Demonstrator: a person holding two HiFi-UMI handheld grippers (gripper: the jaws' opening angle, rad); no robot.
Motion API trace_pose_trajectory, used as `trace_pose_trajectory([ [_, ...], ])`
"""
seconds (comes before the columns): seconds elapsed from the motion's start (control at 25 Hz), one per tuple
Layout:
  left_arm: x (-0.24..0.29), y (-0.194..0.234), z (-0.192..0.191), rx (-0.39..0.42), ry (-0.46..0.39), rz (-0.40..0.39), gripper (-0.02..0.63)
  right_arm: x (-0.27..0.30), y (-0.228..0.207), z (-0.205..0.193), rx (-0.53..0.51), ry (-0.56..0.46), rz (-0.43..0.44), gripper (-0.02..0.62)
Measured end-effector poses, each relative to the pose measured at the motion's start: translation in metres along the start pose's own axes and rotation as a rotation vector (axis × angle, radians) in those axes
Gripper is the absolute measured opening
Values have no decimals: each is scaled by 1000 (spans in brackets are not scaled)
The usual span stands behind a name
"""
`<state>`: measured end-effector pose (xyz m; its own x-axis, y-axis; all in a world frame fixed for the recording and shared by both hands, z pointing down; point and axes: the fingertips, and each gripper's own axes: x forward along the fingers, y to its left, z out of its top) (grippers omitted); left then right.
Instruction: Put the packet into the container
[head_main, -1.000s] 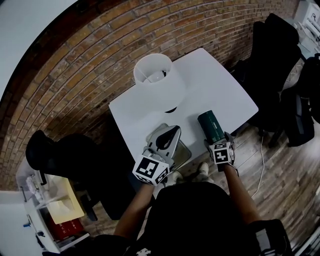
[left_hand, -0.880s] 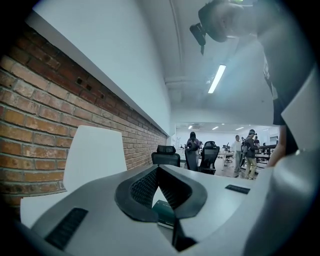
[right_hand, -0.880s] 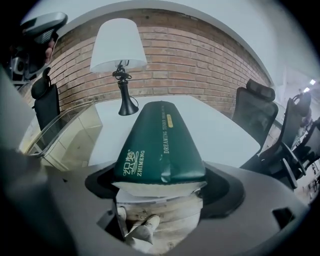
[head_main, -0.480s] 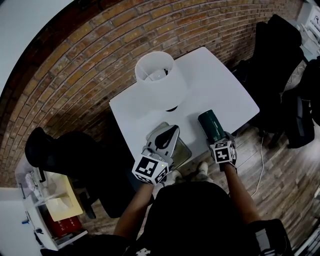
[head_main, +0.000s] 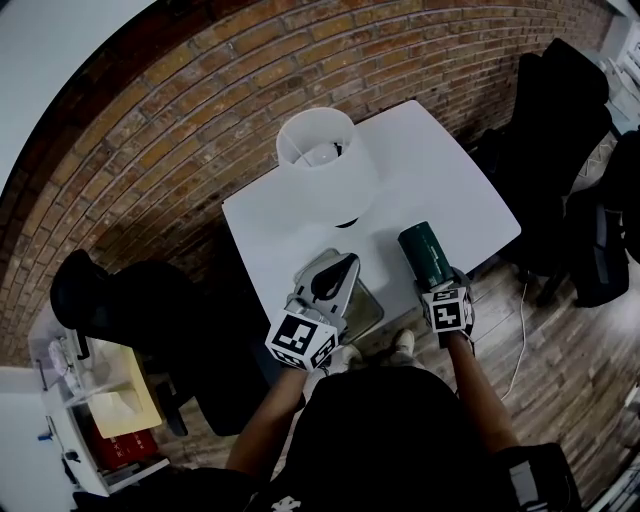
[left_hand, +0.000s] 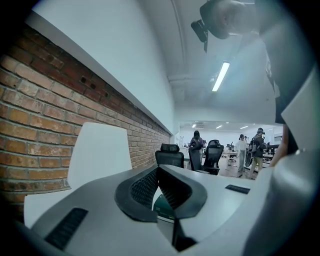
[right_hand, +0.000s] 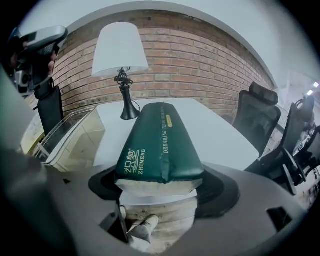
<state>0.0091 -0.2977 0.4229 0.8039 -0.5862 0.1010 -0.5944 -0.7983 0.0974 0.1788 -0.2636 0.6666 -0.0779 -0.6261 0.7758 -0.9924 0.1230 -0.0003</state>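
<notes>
- Well, the right tongs (right_hand: 159, 182) were clamped on the near end of the green packet (right_hand: 157, 145). Its far end pointed toward the lamp (head_main: 325, 165) and stopped short of the base, a little to the right of it.
- The left tongs (head_main: 335, 277) had their tips together with nothing between them. They hung over the clear container (head_main: 366, 300), which sat on the person's side of the lamp at the edge of the table (head_main: 440, 170).
- To my eye the packet was a puffy, sealed pillow bag, soft and probably light. Its glossy skin could slide in a loose grip.
- The flat seam at the end, where the tongs had it, seemed the safest hold. Pinching the belly would likely crush what was inside.
- The packet was not in the container yet, and I judged it would have to swing across from the lamp's right.
</notes>
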Motion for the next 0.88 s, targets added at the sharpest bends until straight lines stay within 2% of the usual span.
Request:
trace_pose_trajectory([
  [0.44,-3,3,-1,-6,-9,31,5,-21,13,22,-14,-26,32,410],
  [0.72,-15,17,-2,-12,-12,78,5,-47,41,51,-62,-48,58,410],
  [0.88,-22,26,-4,1,-5,104,5,-61,61,64,-54,-56,98,410],
])
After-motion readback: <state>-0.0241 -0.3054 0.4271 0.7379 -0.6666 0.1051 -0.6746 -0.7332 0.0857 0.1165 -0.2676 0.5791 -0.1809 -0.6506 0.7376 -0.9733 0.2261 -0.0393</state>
